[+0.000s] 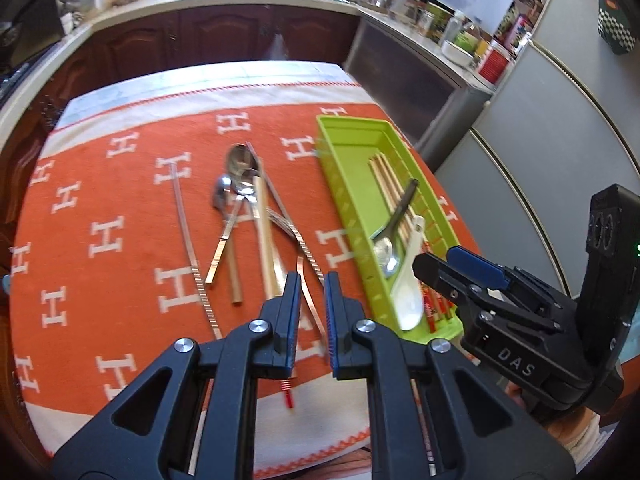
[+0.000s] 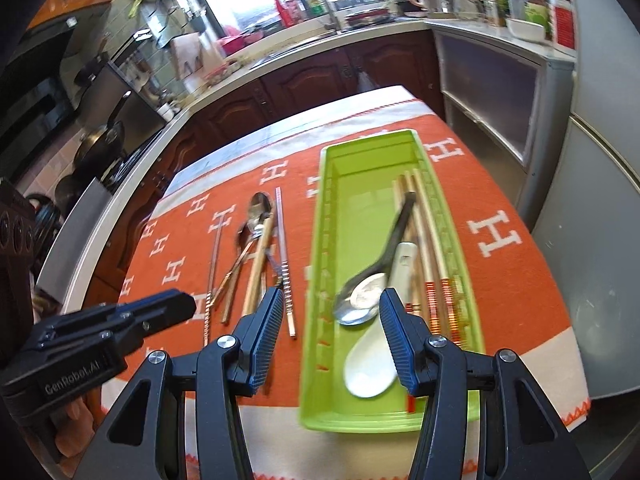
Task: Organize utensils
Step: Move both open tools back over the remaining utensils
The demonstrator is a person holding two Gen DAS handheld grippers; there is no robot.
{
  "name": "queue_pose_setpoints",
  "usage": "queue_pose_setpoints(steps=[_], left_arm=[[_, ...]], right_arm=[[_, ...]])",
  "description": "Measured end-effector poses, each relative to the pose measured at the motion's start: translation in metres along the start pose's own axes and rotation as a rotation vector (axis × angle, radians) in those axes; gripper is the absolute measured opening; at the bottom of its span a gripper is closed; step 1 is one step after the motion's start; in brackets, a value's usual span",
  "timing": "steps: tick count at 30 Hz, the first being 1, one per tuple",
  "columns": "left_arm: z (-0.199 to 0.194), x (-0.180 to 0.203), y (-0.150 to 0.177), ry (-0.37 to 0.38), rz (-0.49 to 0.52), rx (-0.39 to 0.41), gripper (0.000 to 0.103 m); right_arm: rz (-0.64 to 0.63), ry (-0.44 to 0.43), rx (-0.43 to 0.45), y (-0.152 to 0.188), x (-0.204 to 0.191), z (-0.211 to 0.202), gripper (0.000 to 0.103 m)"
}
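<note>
Your left gripper [image 1: 312, 280] hangs above the orange cloth with white H letters [image 1: 120, 216], and its jaws are almost closed with only a thin gap between the blue pads. Nothing is held in them; the thin metal chopstick with a curved end [image 1: 310, 300] that shows in the gap lies flat on the cloth below. Your right gripper [image 2: 328, 300] has its jaws about half open, and they hold nothing either. It hangs over the near end of the long green plastic tray [image 2: 320, 216], which sits on the right side of the cloth. Some things are already put away in the tray: a metal spoon with a dark handle [image 2: 360, 300], a white plastic rice spoon [image 2: 370, 368] partly under it, and wooden chopsticks with red and gold ends [image 2: 434, 264] lined up along the far wall so they take little room. The rest are not sorted yet. To the left of the tray, a pile of shiny metal spoons [image 1: 236, 184], a flat wooden stick [image 1: 266, 240] and silver chopsticks with ridged ends [image 1: 188, 236] lie on the cloth, crossing each other. They all point the long way, like the tray, so I think you can lift each one and lay it in without turning it much. The crossed ones may drag a neighbor along when you lift.
</note>
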State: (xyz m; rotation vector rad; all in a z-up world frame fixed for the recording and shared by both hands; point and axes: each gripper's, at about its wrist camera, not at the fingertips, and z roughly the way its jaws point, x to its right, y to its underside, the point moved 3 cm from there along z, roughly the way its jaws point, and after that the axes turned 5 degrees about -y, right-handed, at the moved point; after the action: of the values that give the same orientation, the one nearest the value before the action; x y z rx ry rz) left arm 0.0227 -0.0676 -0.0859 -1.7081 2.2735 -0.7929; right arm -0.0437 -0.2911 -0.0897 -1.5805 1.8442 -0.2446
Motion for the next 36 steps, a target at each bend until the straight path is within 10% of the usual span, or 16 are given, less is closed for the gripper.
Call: queue_pose_setpoints(steps=[25, 36], left_arm=[[0.034, -0.109, 0.024, -0.134, -0.155, -0.049, 0.009], [0.083, -0.113, 0.029, -0.091, -0.154, -0.129, 0.009]], right_arm=[[-0.155, -0.041, -0.123, -0.01, -0.081, 0.063, 0.05], [-0.11, -0.048, -0.249, -0.001, -0.083, 0.137, 0.02]])
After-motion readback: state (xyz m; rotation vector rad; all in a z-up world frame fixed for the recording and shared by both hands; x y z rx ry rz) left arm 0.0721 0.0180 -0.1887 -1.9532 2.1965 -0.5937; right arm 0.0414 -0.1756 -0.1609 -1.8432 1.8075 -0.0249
